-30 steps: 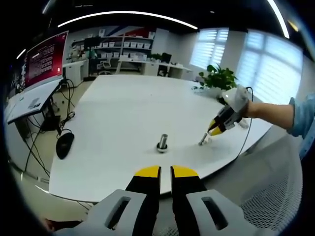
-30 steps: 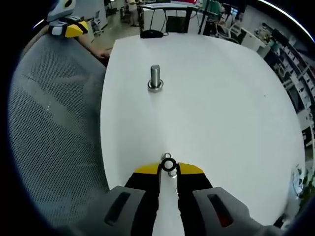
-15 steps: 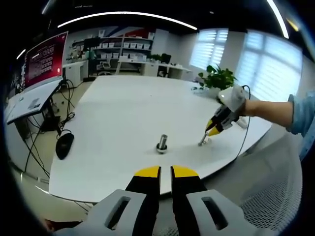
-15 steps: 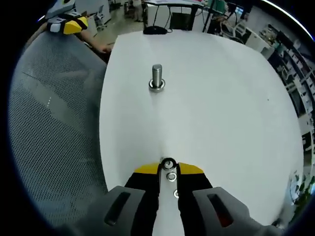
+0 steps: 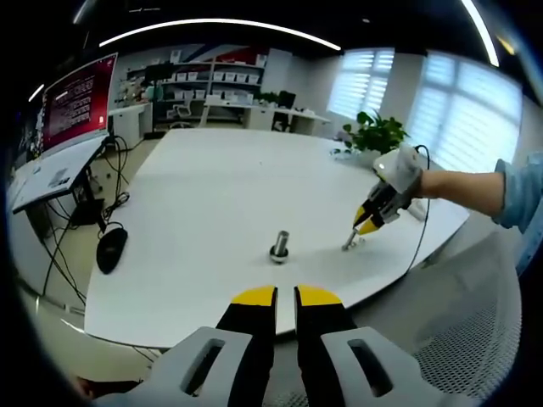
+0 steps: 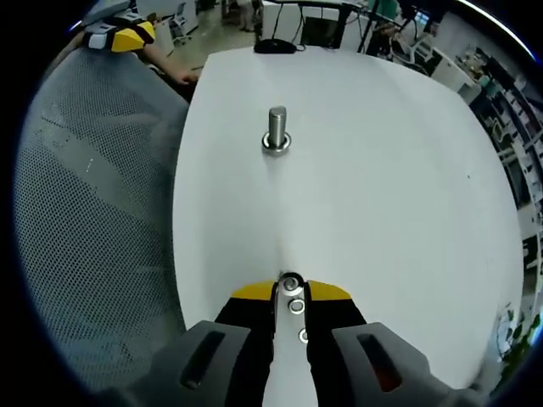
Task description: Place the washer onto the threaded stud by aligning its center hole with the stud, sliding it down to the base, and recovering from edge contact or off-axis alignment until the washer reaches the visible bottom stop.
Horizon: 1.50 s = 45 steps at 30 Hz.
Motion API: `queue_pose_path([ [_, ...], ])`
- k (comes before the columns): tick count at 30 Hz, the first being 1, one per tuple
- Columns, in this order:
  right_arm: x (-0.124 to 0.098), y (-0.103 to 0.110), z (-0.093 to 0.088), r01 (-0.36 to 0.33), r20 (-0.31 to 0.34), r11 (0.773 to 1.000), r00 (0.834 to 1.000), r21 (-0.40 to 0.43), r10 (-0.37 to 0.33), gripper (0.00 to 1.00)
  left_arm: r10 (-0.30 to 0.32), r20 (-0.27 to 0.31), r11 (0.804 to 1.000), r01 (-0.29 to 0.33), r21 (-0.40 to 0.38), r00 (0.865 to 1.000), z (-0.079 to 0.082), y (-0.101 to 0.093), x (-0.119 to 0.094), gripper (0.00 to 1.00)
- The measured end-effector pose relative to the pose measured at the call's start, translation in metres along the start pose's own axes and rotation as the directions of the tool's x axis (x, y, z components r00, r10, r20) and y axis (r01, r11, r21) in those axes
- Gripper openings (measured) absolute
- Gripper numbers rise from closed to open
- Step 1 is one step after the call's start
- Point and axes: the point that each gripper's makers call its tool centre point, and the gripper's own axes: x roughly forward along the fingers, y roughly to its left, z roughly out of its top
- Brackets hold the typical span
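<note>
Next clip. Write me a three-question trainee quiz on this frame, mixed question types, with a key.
1. True or false: a washer is already at the base of the stud.
2. Which tongs are at the washers: A) left B) right?
3. Fill in: the stud stands upright on the white ____.

Key: 1 false, the washers are far from the stud, at the right tongs. 2 B. 3 table.

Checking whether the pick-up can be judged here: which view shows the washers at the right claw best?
The right gripper view: the washers lie in a row between its own claw tips on the white table. In the left gripper view they are a tiny blur under that claw, count unreadable.
</note>
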Motion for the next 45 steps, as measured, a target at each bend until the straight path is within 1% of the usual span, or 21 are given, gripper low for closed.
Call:
queue_pose_path([
  [7,0.007,0.000,-0.004,-0.006,-0.021,1.000,1.000,-0.008,0.006,0.13,0.002,0.004,1.000,-0.002,-0.002,1.000,0.001,0.001,0.000,0.05],
  [10,0.015,0.001,-0.007,-0.010,-0.043,1.000,0.999,-0.018,0.009,0.13,0.003,0.000,1.000,-0.003,-0.003,1.000,0.000,0.001,0.000,0.05],
  [17,0.027,0.001,-0.011,-0.025,-0.059,1.000,0.998,-0.013,0.024,0.13,0.005,-0.003,1.000,-0.005,-0.006,1.000,0.000,0.001,0.001,0.05],
  [21,0.035,0.000,-0.015,-0.027,-0.079,0.999,0.997,-0.031,0.024,0.13,0.006,-0.006,1.000,-0.006,-0.009,1.000,-0.001,0.001,0.001,0.05],
  [27,0.044,-0.001,-0.017,-0.037,-0.094,0.999,0.995,-0.034,0.033,0.13,0.008,-0.007,1.000,-0.008,-0.012,1.000,-0.001,0.001,0.001,0.05],
  [35,0.051,0.000,-0.021,-0.045,-0.113,0.998,0.993,-0.042,0.040,0.13,0.009,-0.011,1.000,-0.009,-0.015,1.000,-0.001,0.001,0.001,0.05],
  [40,0.051,0.001,-0.022,-0.049,-0.116,0.998,0.992,-0.047,0.043,0.13,0.009,-0.010,1.000,-0.009,-0.016,1.000,-0.001,0.001,0.001,0.05],
  [42,0.051,0.002,-0.022,-0.066,-0.119,0.995,0.991,-0.068,0.058,0.14,0.008,-0.011,1.000,-0.008,-0.016,1.000,-0.001,0.001,0.001,0.05],
  [45,0.049,-0.003,-0.024,-0.053,-0.115,0.997,0.992,-0.062,0.046,0.24,0.007,-0.012,1.000,-0.007,-0.015,1.000,-0.001,0.001,0.001,0.05],
])
